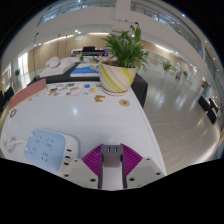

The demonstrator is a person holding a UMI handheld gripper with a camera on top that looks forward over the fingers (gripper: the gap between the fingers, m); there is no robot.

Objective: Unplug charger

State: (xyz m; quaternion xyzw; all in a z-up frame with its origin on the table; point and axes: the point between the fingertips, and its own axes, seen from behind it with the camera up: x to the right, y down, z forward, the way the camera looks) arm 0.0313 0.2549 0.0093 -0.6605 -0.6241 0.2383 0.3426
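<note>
My gripper [111, 158] is shut on a small white-and-grey charger [111, 162]. Both purple pads [95, 159] press its sides, and its grey end with two ports faces away from me. A white power strip [50, 148] with a white cable lies on the white table [95, 115], to the left of the fingers. The charger is clear of the strip and held over the table's near right part.
A potted green plant in a yellow-pink pot [117, 76] stands at the table's far end. Papers, small items and books [72, 88] lie beyond. The table's right edge drops to a shiny floor [175, 110]. A dark chair [209, 106] stands far right.
</note>
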